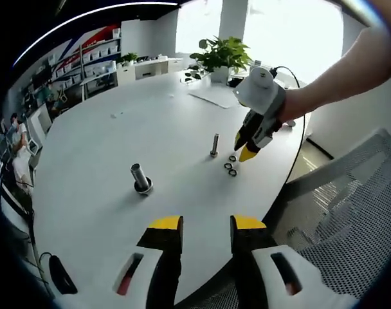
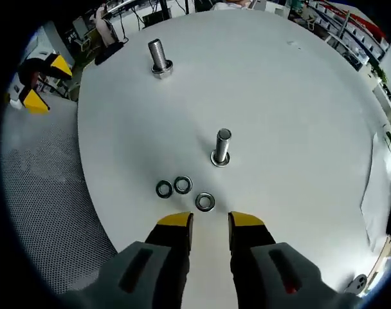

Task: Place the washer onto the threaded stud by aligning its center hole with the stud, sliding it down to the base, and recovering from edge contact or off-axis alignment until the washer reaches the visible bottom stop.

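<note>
Three metal washers (image 2: 182,185) lie flat on the white table (image 2: 298,116), also seen as washers (image 1: 230,165) from the left gripper view. Just beyond them the threaded stud (image 2: 222,148) stands upright on its head; it is the stud (image 1: 214,145) in the left gripper view. My right gripper (image 2: 209,222) hovers open just short of the nearest washer (image 2: 204,202), nothing between its fingers. The same right gripper (image 1: 244,149) points down at the washers. My left gripper (image 1: 206,228) is open over the table's near edge, holding nothing.
A thicker bolt (image 1: 141,177) stands upright further along the table, the same bolt (image 2: 159,58) at the far side in the right gripper view. A mesh chair (image 1: 350,212) sits by the table edge. Potted plant (image 1: 222,56) and paper (image 1: 215,96) lie at the far end.
</note>
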`<state>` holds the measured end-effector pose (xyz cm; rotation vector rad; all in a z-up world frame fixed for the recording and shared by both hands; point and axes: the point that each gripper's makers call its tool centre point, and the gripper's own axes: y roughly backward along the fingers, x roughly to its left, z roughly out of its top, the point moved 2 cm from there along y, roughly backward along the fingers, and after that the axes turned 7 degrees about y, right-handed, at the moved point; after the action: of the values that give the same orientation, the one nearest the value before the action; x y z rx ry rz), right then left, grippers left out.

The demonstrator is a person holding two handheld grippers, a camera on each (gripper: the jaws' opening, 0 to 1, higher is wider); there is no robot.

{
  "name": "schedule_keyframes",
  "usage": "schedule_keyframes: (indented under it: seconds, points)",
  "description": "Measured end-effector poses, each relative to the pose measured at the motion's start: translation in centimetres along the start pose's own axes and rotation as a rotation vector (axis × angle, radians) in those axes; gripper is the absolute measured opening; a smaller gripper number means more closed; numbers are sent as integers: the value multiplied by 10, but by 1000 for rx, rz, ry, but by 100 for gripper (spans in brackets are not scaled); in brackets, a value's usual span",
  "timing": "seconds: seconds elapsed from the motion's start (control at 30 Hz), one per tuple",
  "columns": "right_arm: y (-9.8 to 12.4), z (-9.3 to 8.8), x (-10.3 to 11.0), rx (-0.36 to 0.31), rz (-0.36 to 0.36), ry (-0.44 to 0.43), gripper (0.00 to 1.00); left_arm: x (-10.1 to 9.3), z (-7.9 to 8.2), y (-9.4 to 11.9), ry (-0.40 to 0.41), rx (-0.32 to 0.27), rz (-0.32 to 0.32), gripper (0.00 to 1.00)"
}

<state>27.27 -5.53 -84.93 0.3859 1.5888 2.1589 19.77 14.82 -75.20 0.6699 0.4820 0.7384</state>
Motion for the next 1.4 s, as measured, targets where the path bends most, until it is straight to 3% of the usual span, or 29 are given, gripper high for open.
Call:
schedule_keyframes:
  seconds: [0.07,0.47,0.57,0.7,0.83,1.03,1.4]
  points:
    - [1,1,-1,-2,-3,4,24,1,-2,0,-40,12,9,28]
    - [2,1,-2,7,58,-1,25,2,1,1,-1,-4,4,28]
    - [0,2,-2,13,52,36,25,2,2,1,0,-10,4,28]
    - [-1,4,-1,25,26,164,24,1,3,2,-5,-11,2,28]
    - [-1,7,0,23,34,133,23,0,3,2,-15,-10,1,28]
    - [-3,10,1,56,53,194,23,-1,3,1,-19,-8,-5,28]
    - [-4,15,-1,100,56,218,14,1,2,1,-15,-2,-3,28]
